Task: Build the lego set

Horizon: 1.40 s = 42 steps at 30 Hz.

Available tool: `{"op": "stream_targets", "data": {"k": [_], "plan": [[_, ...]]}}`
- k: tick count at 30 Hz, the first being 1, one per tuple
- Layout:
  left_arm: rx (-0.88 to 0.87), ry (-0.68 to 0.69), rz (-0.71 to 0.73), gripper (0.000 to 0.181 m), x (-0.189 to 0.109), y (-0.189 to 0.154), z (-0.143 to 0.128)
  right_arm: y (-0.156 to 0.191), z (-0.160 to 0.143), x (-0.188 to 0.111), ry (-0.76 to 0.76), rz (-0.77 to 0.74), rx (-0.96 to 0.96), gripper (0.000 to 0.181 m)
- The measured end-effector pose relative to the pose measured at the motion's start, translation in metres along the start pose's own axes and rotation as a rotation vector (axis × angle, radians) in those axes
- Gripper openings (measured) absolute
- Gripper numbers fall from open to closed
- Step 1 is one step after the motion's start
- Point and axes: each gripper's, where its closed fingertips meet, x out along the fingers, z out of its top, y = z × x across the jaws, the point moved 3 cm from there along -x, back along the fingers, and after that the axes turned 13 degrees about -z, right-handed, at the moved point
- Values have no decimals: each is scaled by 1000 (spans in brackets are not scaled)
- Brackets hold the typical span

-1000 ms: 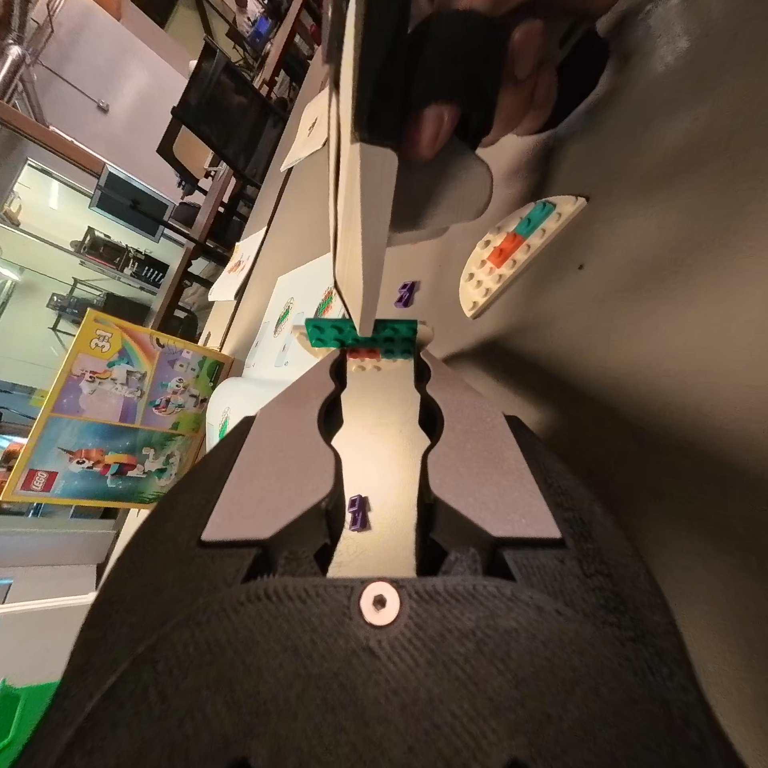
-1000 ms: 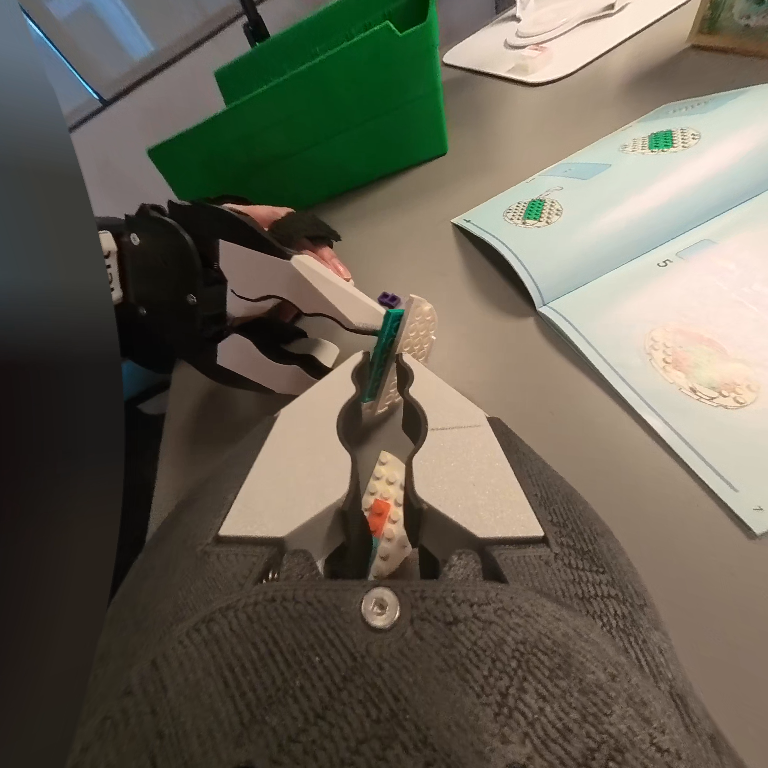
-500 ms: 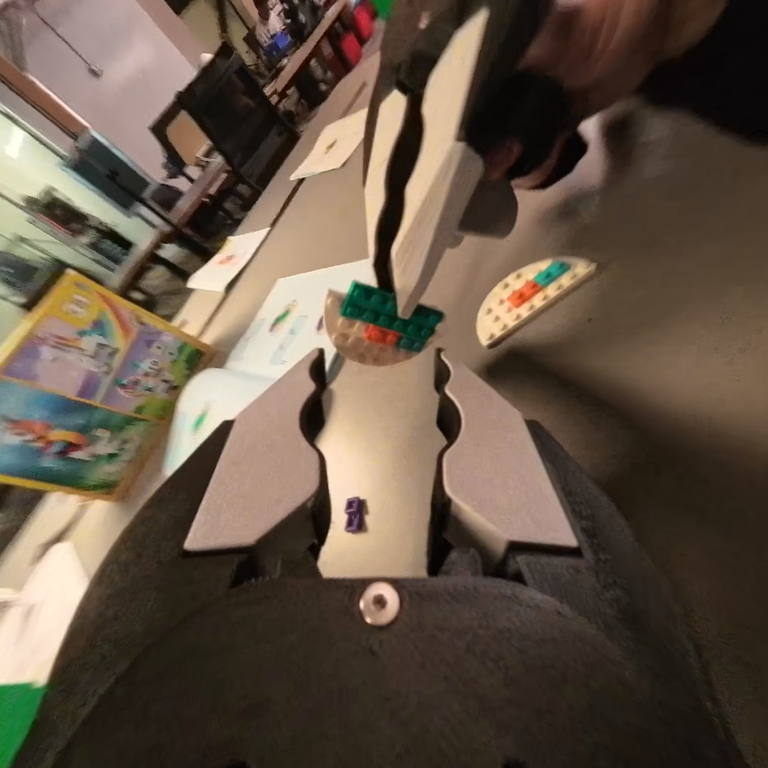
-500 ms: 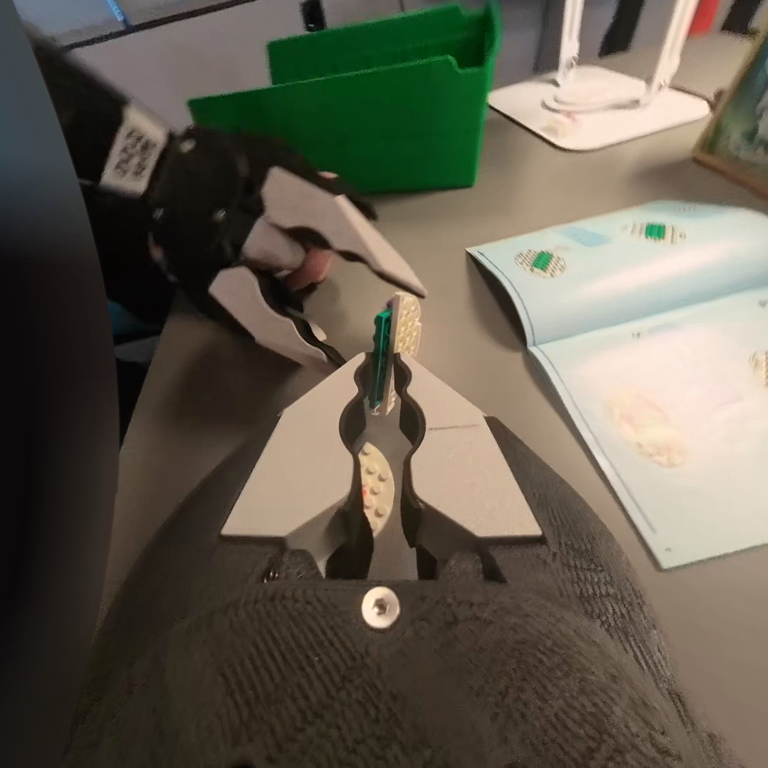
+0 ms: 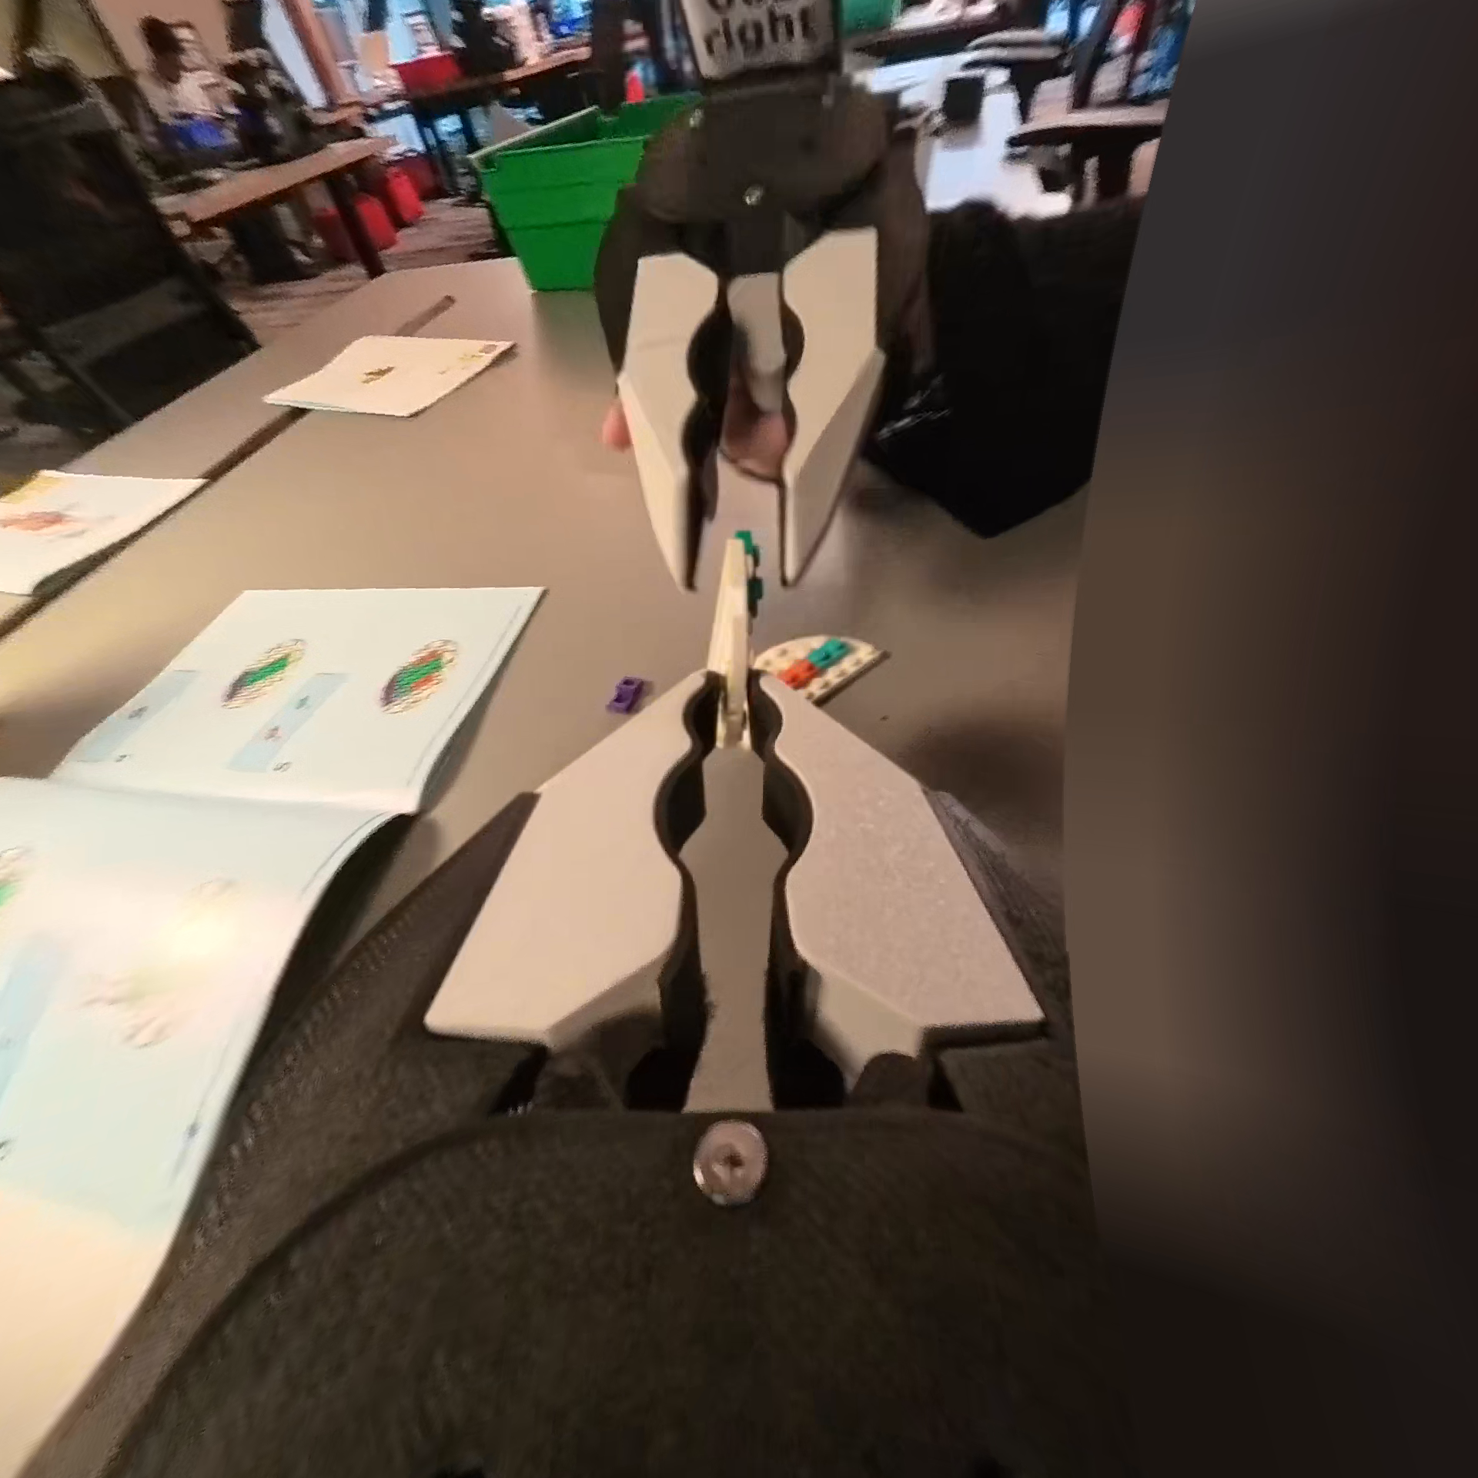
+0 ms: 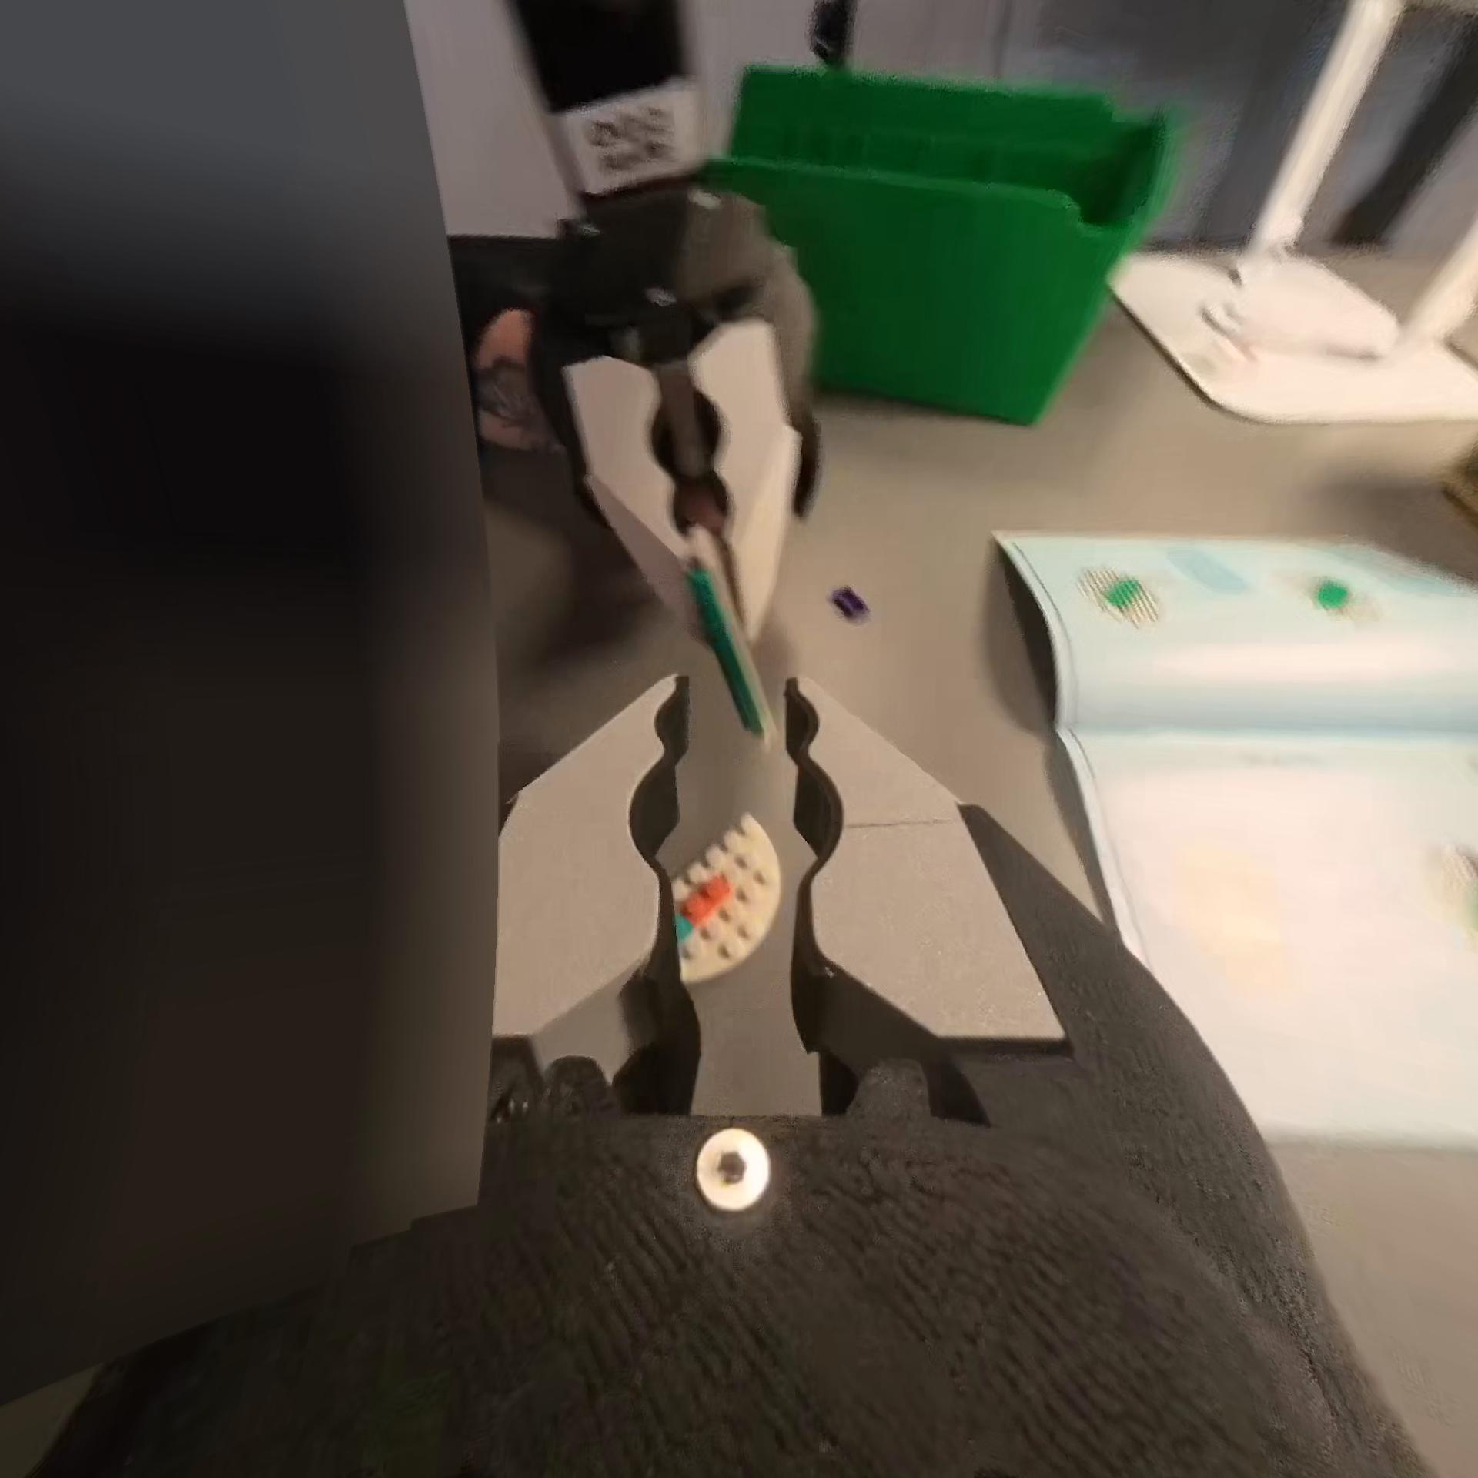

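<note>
So, nearest in the left wrist view is the left gripper (image 5: 732, 704), its fingers closed on the bottom edge of a half-round plate (image 5: 734, 632), which stands on edge in the air with green bricks (image 5: 752, 564) on one face. Facing it just past the plate's top, the right gripper (image 5: 737, 552) has its fingers parted on either side of that top edge and not touching it, as far as I can tell. From its own camera the right gripper (image 6: 736, 704) looks the same: open, with the plate's (image 6: 732, 652) green side between the tips.

Below on the surface (image 5: 448, 496) lies a second half plate (image 5: 824, 660) with an orange and a teal brick on it. A loose purple piece (image 5: 628, 694) sits just beside it. The open booklet (image 5: 304, 688) is off to the left, and a green bin (image 5: 560, 200) is further back.

Progress-wise I'd call this early. Two half plates have a few bricks each and aren't joined, and at least the purple piece hasn't been used. Going by the booklet pictures, a full round plate is the goal, so most of the build looks to be left. It's a bit blurry, so I can't count studs.
</note>
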Motion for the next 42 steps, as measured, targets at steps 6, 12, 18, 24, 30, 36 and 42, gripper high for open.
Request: {"op": "stream_targets", "data": {"k": [6, 12, 18, 24, 30, 36, 42], "plan": [[205, 67, 189, 5, -13, 5, -1, -7, -50, -12, 492, -70, 248, 35], [274, 73, 231, 5, -11, 0, 6, 6, -62, -5, 740, -208, 171, 46], [253, 32, 230, 5, -16, -3, 12, 10, -61, 1, 897, -265, 124, 33], [55, -41, 127, 5, -19, -4, 10, 0, -50, -3, 800, -397, -53, 32], [-283, -130, -110, 5, -16, -10, 7, -2, -8, -19, 537, -690, -546, 31], [-276, -363, -197, 6, -29, -16, 36, 13, 32, -20, 377, -894, -782, 31], [-160, -282, -2, 5, -31, -7, 29, 14, 16, -13, 526, -831, -770, 31]]}}
